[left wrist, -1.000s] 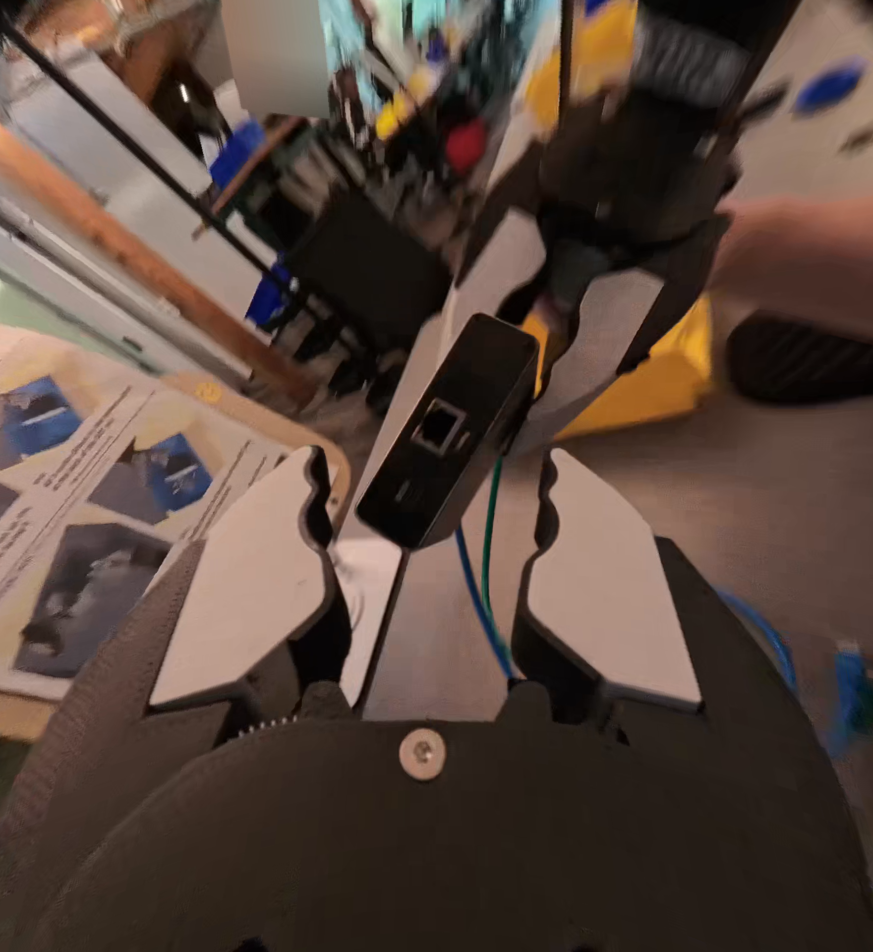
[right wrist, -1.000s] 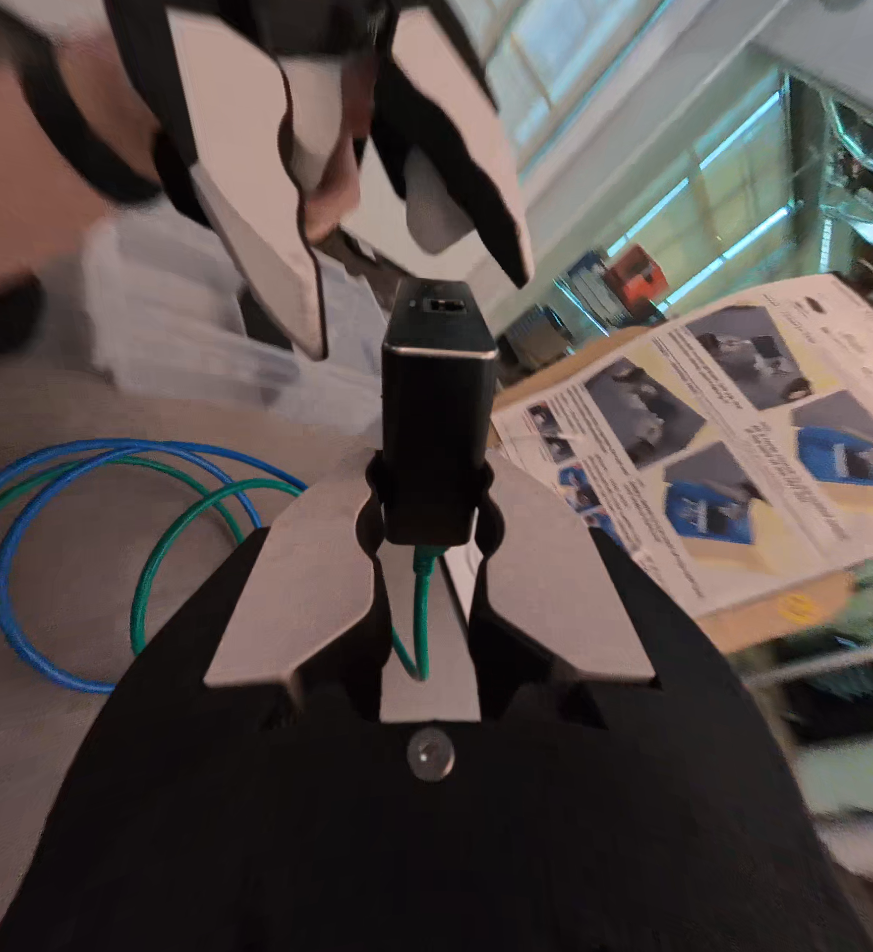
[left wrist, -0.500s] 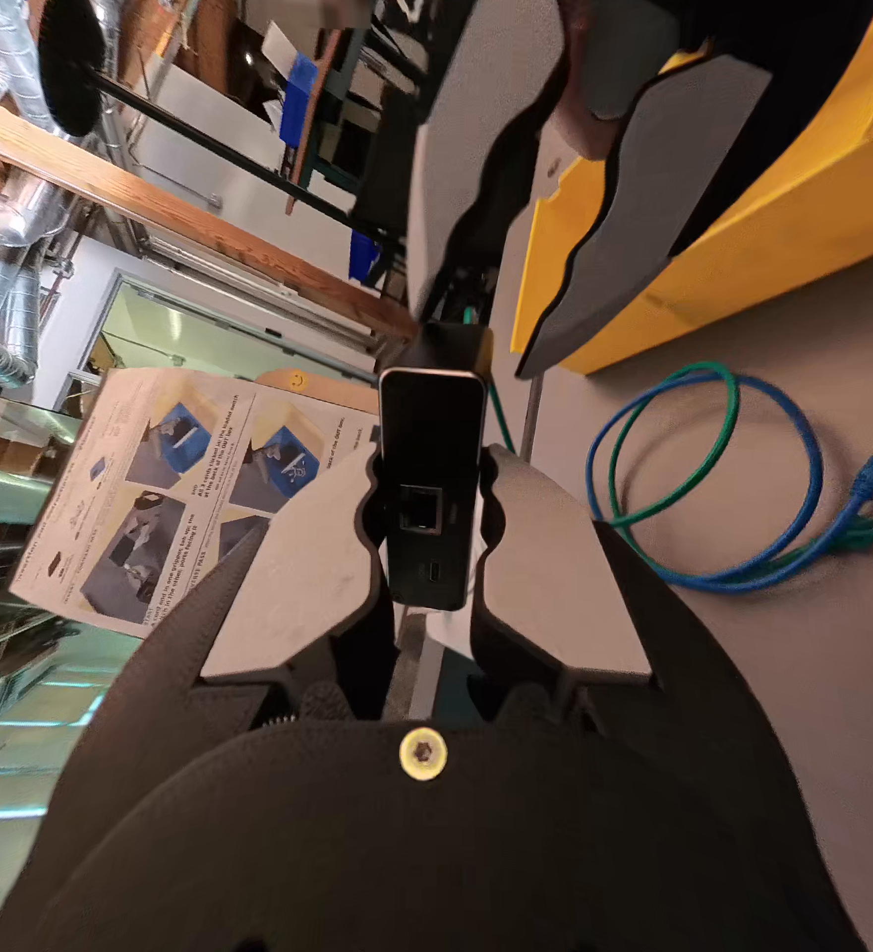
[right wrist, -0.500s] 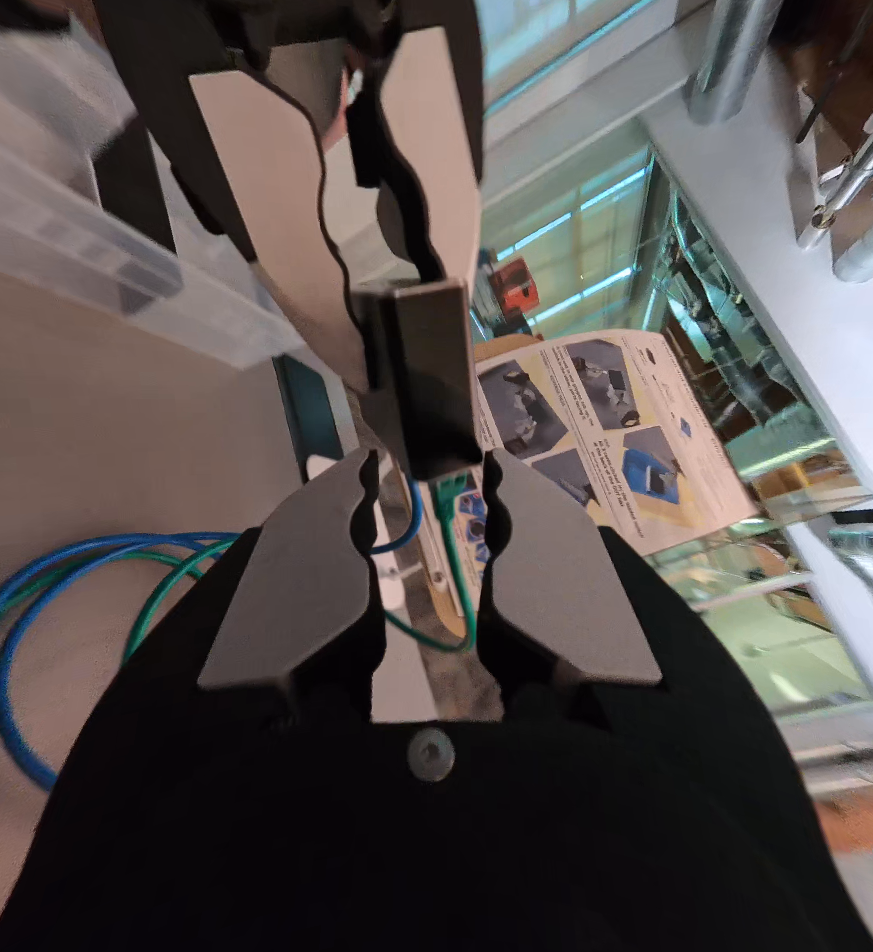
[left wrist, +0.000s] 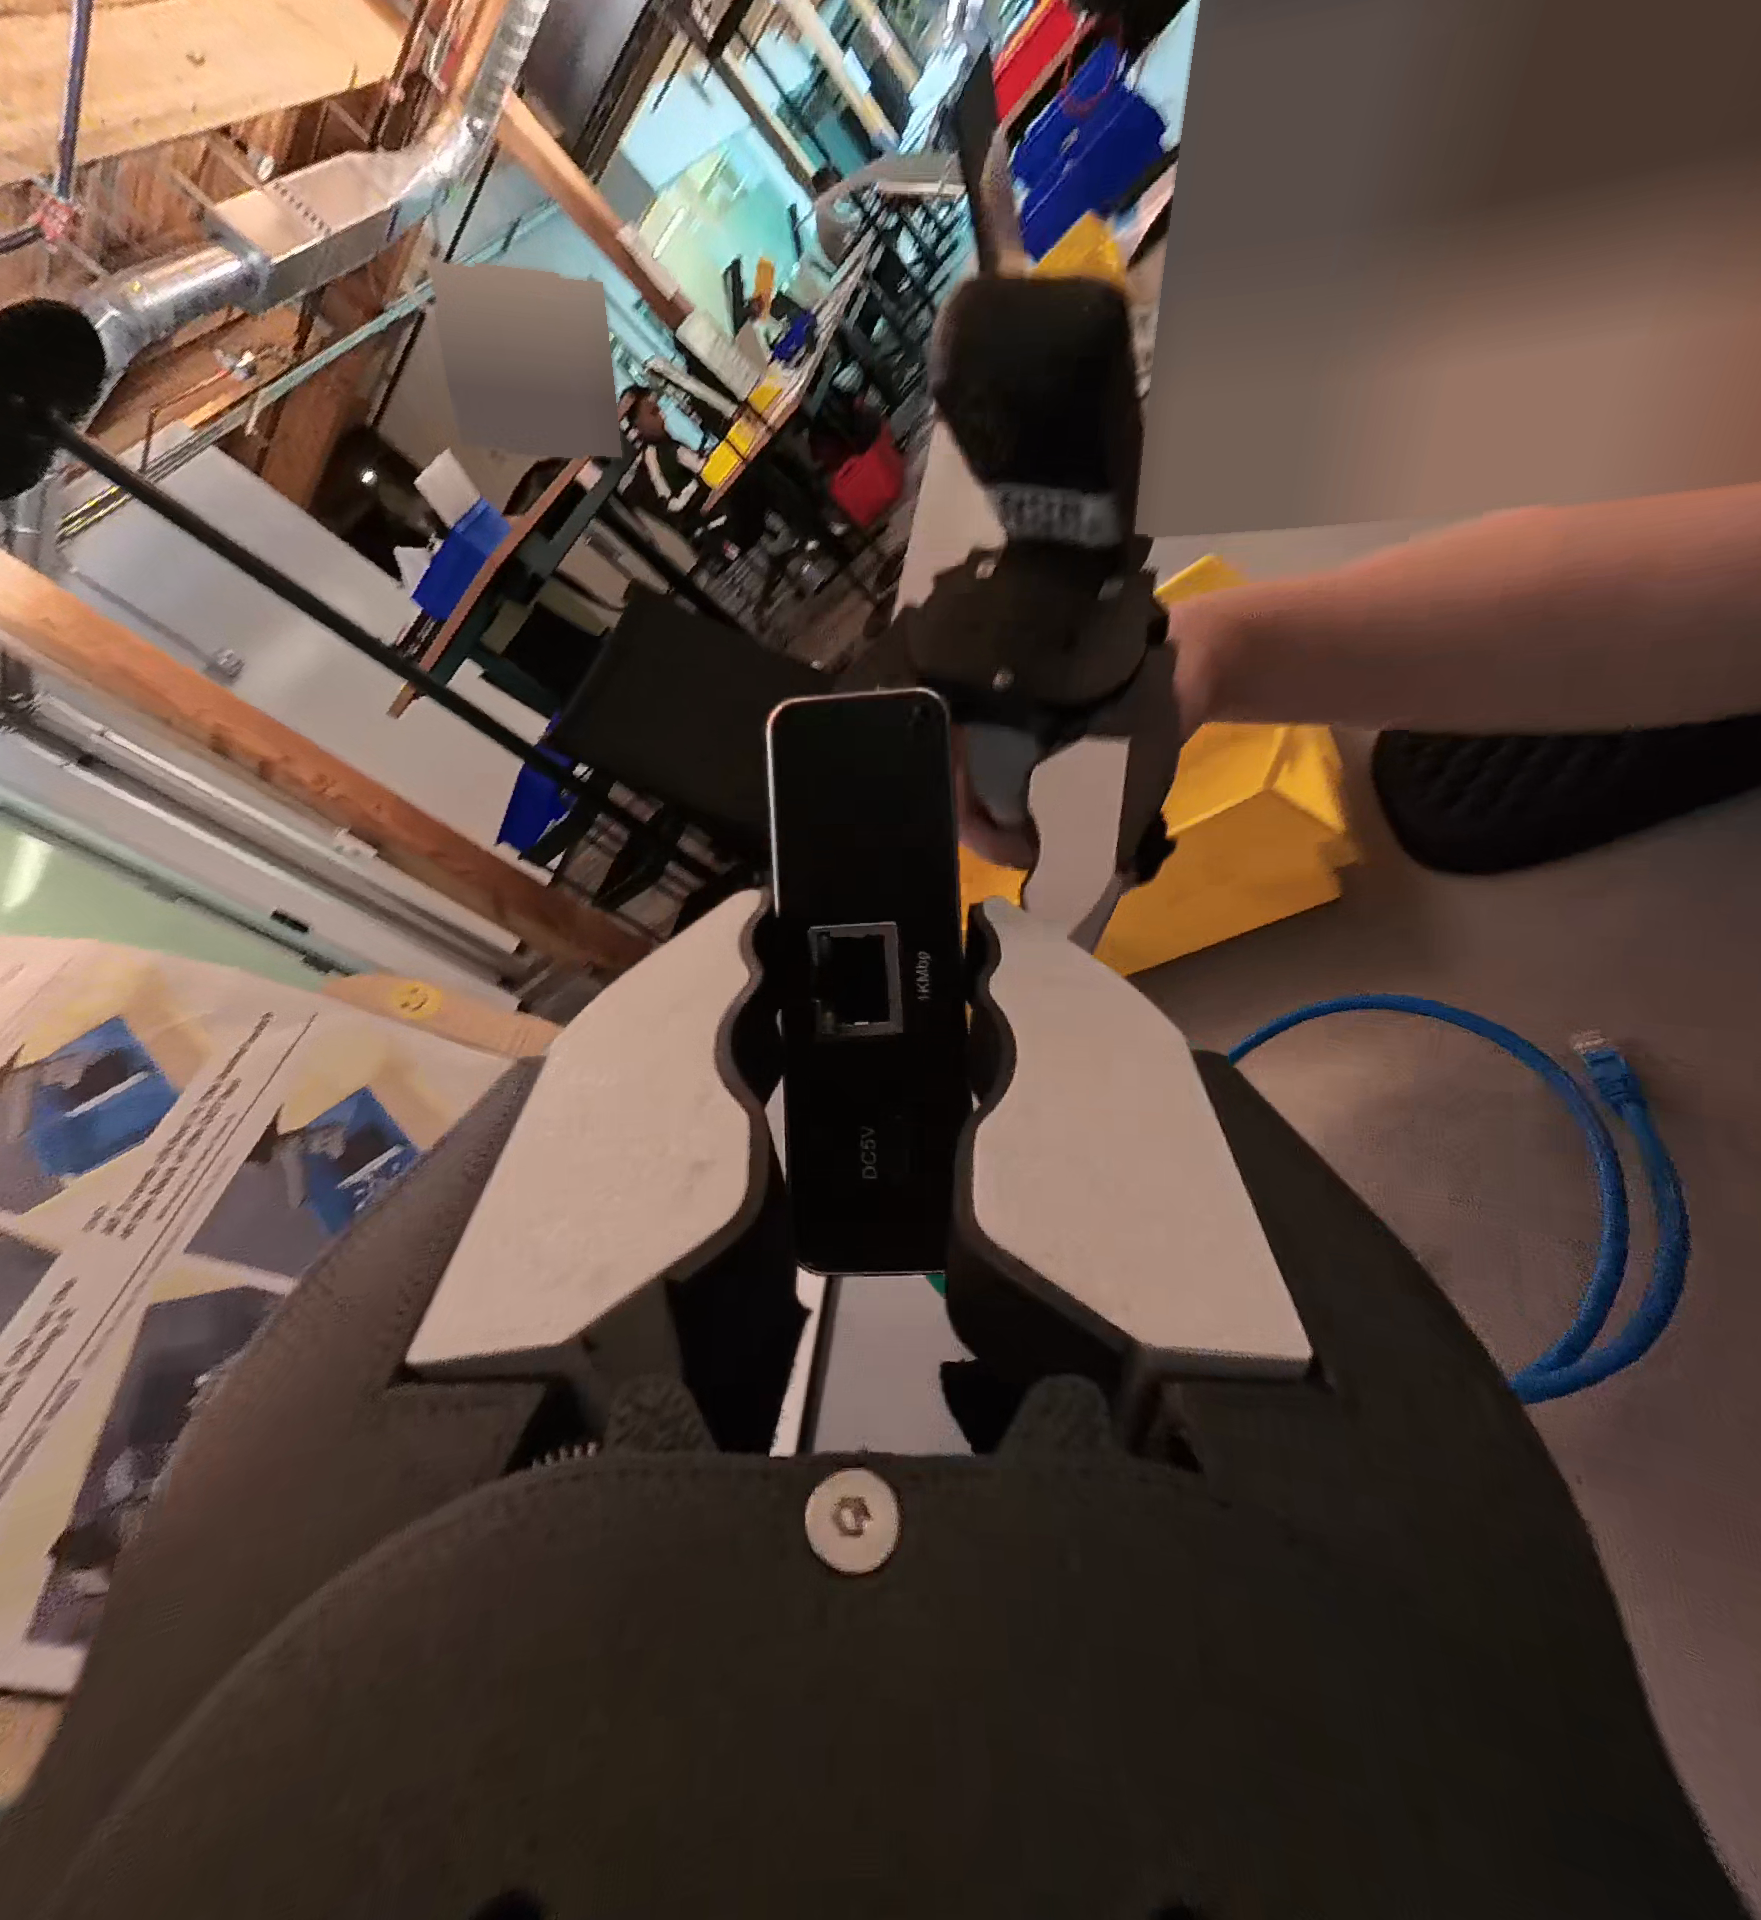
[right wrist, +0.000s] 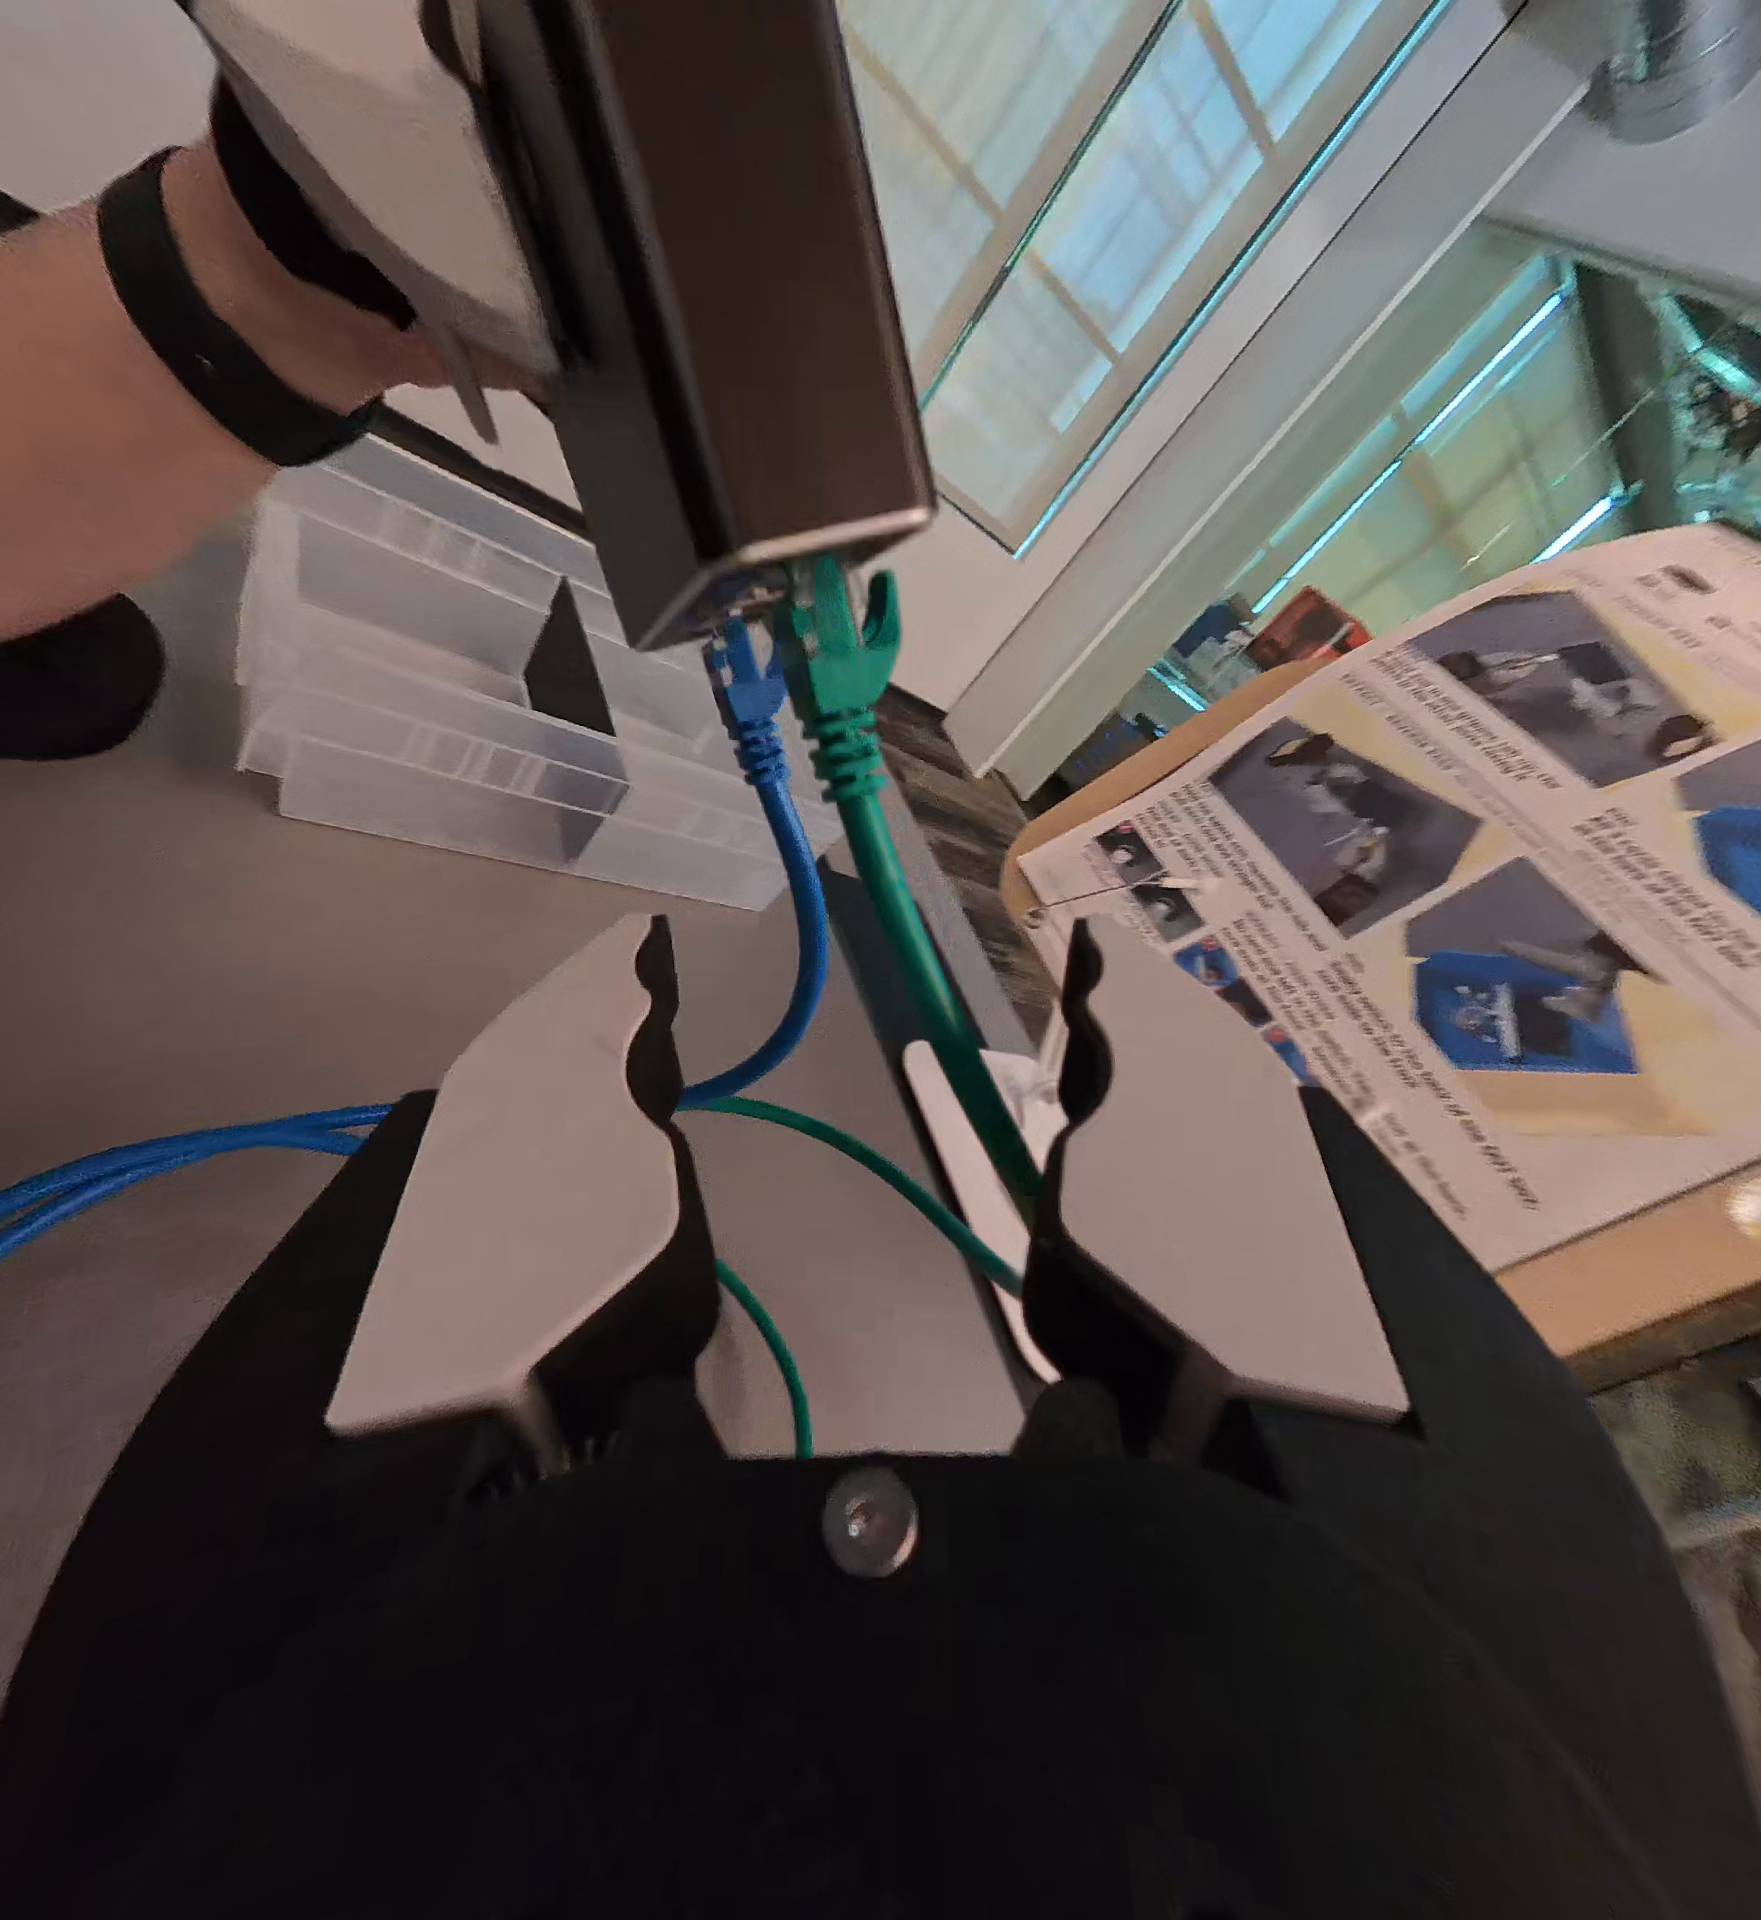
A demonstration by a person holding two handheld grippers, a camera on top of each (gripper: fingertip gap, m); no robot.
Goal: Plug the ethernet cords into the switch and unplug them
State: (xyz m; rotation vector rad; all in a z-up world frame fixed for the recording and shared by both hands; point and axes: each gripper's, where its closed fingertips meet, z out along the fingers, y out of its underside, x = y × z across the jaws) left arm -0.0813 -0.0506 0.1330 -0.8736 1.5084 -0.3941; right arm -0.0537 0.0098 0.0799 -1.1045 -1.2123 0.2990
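The left hand-held gripper [left wrist: 863, 1023] clamps the black switch [left wrist: 863, 966] at frame centre. The right hand-held gripper [right wrist: 860, 1039] gapes empty below the blue cord [right wrist: 791, 894] and green cord [right wrist: 881, 862], both plugged in.

Each wrist camera looks forward along its own fingers, close on the black switch [left wrist: 860, 977] at 12 o'clock, sharing it and the printed sheet [right wrist: 1541, 862].
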